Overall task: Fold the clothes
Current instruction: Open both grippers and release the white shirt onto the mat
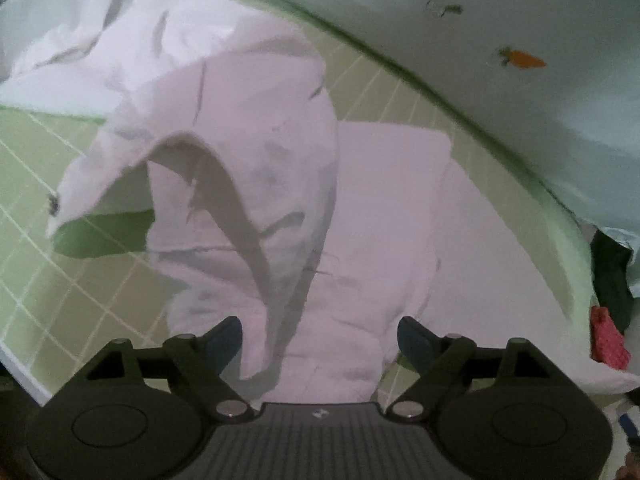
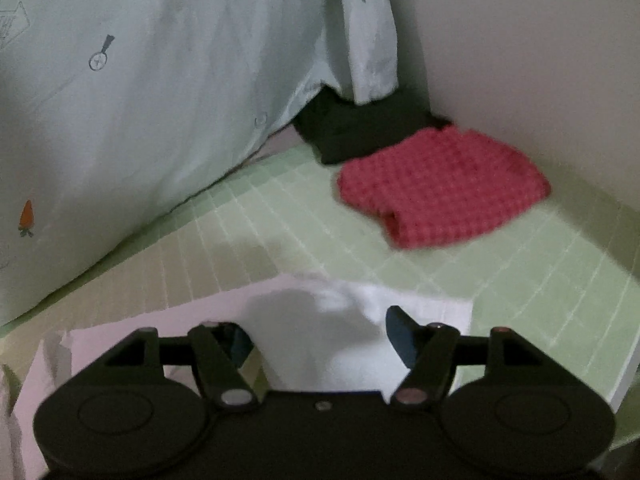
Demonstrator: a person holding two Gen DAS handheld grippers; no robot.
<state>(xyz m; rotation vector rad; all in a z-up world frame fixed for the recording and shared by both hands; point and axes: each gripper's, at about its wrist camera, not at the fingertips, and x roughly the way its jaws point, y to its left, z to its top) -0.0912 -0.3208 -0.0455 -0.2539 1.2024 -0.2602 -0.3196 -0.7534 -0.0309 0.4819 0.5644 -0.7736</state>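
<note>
A pale pink-white garment (image 1: 288, 184) lies crumpled on the green grid mat (image 1: 48, 264), with one flap arched up above the rest. My left gripper (image 1: 320, 342) hovers over its near end, jaws wide apart, and the cloth under them is not pinched. In the right wrist view the same garment's flat white edge (image 2: 352, 320) lies on the mat (image 2: 280, 216). My right gripper (image 2: 320, 340) stands open just above that edge, and its fingertips (image 2: 400, 338) press on nothing.
A folded red waffle cloth (image 2: 440, 188) lies at the far right of the mat, also seen as a red cloth (image 1: 608, 340) at the left view's edge. Behind it sits a dark folded garment (image 2: 360, 128). A mint carrot-print sheet (image 2: 120, 100) hangs along the back, and a wall (image 2: 540, 60) stands to the right.
</note>
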